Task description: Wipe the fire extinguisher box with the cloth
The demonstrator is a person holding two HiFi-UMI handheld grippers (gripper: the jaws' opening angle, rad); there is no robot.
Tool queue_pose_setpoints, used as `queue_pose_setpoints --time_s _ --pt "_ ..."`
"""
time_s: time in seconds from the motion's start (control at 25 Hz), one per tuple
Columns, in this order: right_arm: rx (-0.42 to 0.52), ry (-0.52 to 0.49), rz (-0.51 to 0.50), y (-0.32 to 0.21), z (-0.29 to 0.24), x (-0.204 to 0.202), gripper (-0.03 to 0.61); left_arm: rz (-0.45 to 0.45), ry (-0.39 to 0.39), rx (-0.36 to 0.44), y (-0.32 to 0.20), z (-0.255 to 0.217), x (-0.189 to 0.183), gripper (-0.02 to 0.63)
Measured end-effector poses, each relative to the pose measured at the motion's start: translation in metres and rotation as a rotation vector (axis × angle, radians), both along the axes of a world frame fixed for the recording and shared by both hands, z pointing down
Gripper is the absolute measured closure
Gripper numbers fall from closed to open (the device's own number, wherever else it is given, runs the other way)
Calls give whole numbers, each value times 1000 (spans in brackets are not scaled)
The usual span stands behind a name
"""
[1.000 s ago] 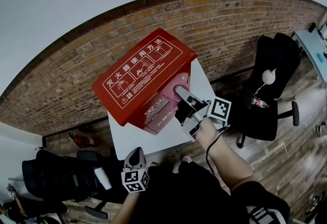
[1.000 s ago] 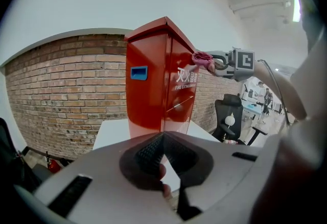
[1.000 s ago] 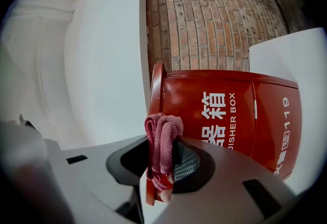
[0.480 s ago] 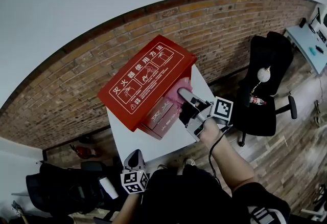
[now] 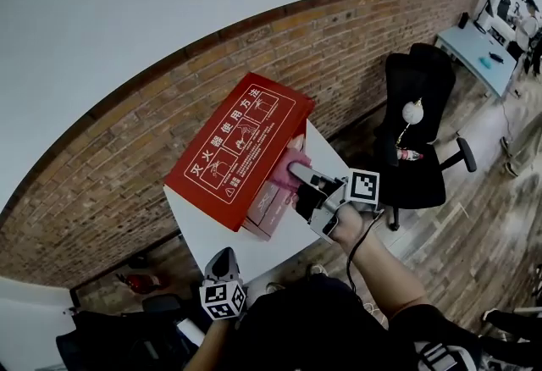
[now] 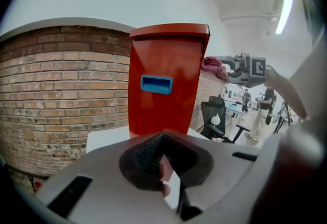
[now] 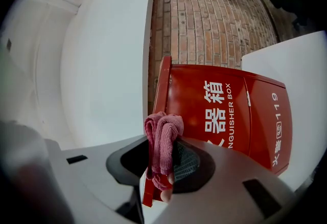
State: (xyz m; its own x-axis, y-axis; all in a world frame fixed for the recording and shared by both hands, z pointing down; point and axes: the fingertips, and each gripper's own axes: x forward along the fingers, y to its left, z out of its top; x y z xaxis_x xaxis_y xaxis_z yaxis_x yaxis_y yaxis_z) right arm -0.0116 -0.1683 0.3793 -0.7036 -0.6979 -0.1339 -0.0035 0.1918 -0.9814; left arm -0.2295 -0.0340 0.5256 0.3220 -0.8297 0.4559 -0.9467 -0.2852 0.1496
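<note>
The red fire extinguisher box [image 5: 233, 145] stands on a small white table [image 5: 212, 235], its lid printed with white characters. In the head view my right gripper [image 5: 298, 172] holds a pink cloth [image 5: 286, 170] against the box's front, just under the lid's edge. The right gripper view shows the folded cloth [image 7: 162, 141] pinched between the jaws, with the box front [image 7: 225, 115] right behind it. My left gripper [image 5: 223, 263] hangs low near the table's front edge, apart from the box, jaws together on nothing. From the left gripper view the box's side [image 6: 166, 80] with a blue handle [image 6: 156, 83] is visible.
A brick wall [image 5: 356, 47] runs behind the table. A black office chair [image 5: 415, 132] stands to the right on a wooden floor. A desk with items [image 5: 487, 47] is at the far right. A red object [image 5: 135, 283] lies on the floor by the wall at the left.
The view has shifted, so the box and table sit lower left in frame. My right gripper stays pressed with the cloth on the box front, slightly further up toward the lid. The left gripper holds still.
</note>
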Motion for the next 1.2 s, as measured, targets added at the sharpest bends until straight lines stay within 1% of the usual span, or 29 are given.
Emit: queue_pose_setpoints --time_s 0.28,0.64,0.8,1.04,1.2 --pt "11 18 29 19 -3 -15 468 104 17 6 -12 1 -12 586" --pt "50 -6 59 32 1 -28 468 200 23 10 0 6 -19 586" --pt "57 -23 66 34 0 -30 468 195 24 14 8 4 -19 586" --pt "59 -17 80 32 13 -27 468 136 35 13 11 2 -24 586" --pt "85 -4 71 29 16 -26 468 122 25 21 8 4 -20 586"
